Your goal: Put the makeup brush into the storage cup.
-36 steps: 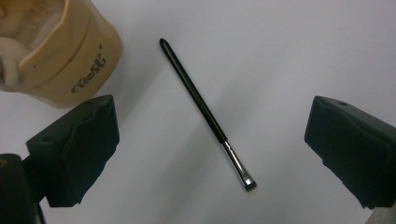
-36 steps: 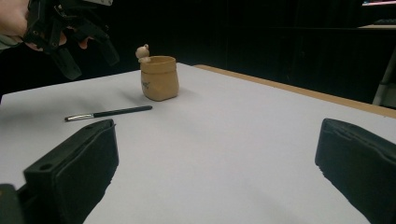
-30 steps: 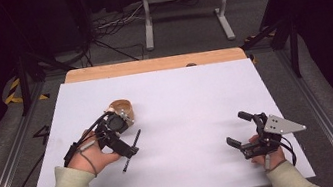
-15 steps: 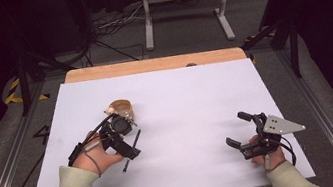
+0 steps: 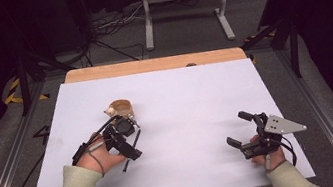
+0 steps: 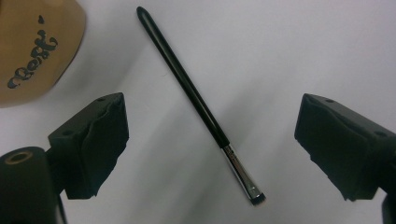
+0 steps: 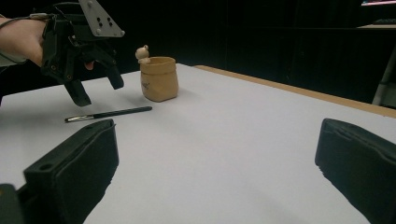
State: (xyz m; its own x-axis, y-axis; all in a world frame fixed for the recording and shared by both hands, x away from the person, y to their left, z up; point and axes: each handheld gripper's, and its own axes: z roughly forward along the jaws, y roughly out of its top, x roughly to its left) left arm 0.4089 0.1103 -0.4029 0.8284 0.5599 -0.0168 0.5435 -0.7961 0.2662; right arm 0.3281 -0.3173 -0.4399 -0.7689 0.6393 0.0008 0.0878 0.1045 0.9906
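The left gripper (image 5: 129, 145) hangs above the white table (image 5: 196, 104) at its near left, its jaws spread wide and pointing down; between them, in the left gripper view, lies a thin black-handled brush with a silver metal ferrule (image 6: 201, 105), flat on the table and touched by neither jaw; its short dark bristle end points toward the near edge of that view and its tapered handle tip toward the far edge; in the high view the brush (image 5: 134, 144) shows as a dark slanted line partly under the gripper. Just beyond the left gripper, farther from the person, stands a small tan cup-shaped holder with a pale round-headed figure on its rim (image 5: 121, 108), upright and apart from the brush; dark lettering marks its side in the left gripper view (image 6: 37, 46). The right gripper (image 5: 243, 129) rests low at the near right of the table, well apart from the brush; its jaws are spread and hold nothing; its own view looks across the table to the holder (image 7: 159, 78), the brush (image 7: 108, 114) and the left gripper (image 7: 95, 88).
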